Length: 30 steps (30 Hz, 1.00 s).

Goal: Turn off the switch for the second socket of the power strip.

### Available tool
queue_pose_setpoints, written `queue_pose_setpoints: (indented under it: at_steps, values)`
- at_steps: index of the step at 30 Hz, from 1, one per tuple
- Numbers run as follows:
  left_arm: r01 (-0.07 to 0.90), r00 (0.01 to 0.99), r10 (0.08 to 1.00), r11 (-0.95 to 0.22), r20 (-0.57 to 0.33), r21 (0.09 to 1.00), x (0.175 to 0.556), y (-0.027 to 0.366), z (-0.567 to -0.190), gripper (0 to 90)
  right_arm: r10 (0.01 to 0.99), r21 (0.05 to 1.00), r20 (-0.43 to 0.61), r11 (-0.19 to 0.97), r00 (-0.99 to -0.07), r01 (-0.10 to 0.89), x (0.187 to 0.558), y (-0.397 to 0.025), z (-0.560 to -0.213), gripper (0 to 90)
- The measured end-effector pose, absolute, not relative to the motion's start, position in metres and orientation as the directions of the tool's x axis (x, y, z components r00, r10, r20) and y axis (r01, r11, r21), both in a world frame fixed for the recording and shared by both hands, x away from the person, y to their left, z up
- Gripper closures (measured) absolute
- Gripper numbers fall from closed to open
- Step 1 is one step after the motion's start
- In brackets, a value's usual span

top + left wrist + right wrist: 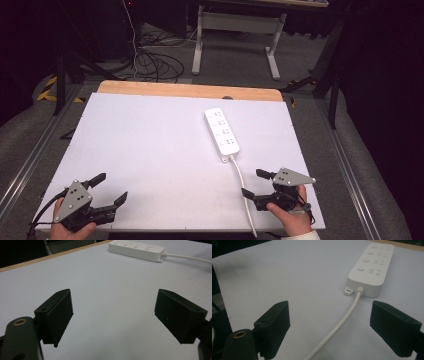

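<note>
Both grippers (111, 188) (254, 182) open, nr power strip (221, 131).

white table (150, 150), power strip (221, 131)

I see that my left gripper (106, 189) and my right gripper (254, 183) both are black, each one with a grey three-cornered plate with small dark holes on top. The jaws are flat blocks with screw holes. A white cuff (303, 235) shows behind the right gripper.
</note>
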<state>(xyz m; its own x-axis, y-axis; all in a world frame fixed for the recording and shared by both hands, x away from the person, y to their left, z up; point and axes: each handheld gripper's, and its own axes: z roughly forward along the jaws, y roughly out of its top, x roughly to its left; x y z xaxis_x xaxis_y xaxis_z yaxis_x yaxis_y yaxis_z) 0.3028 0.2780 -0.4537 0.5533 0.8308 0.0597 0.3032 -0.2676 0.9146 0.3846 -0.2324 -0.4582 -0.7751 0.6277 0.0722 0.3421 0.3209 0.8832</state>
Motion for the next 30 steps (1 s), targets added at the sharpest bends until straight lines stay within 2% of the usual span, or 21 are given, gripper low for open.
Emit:
queue_pose_setpoints:
  at_steps: [3,14,20,25,30]
  values:
    - [0.304,0.555,0.829,-0.268,0.059,0.914,0.303,0.278,-0.454,15.7,0.639,0.878,0.055,0.335,-0.767,0.342,0.382,-0.236,-0.464,17.0]
    - [0.315,0.564,0.824,-0.279,0.057,0.907,0.302,0.28,-0.455,14.6,0.647,0.867,0.094,0.32,-0.757,0.381,0.375,-0.25,-0.487,17.3]
    - [0.323,0.56,0.826,-0.285,0.06,0.903,0.304,0.279,-0.455,14.3,0.664,0.881,0.047,0.324,-0.747,0.344,0.375,-0.253,-0.482,18.6]
    - [0.322,0.553,0.83,-0.291,0.07,0.901,0.305,0.277,-0.456,14.3,0.668,0.868,-0.001,0.37,-0.744,0.331,0.375,-0.253,-0.484,18.5]
    - [0.307,0.55,0.831,-0.286,0.076,0.908,0.304,0.277,-0.455,14.7,0.675,0.875,0.023,0.344,-0.738,0.341,0.374,-0.255,-0.481,20.7]
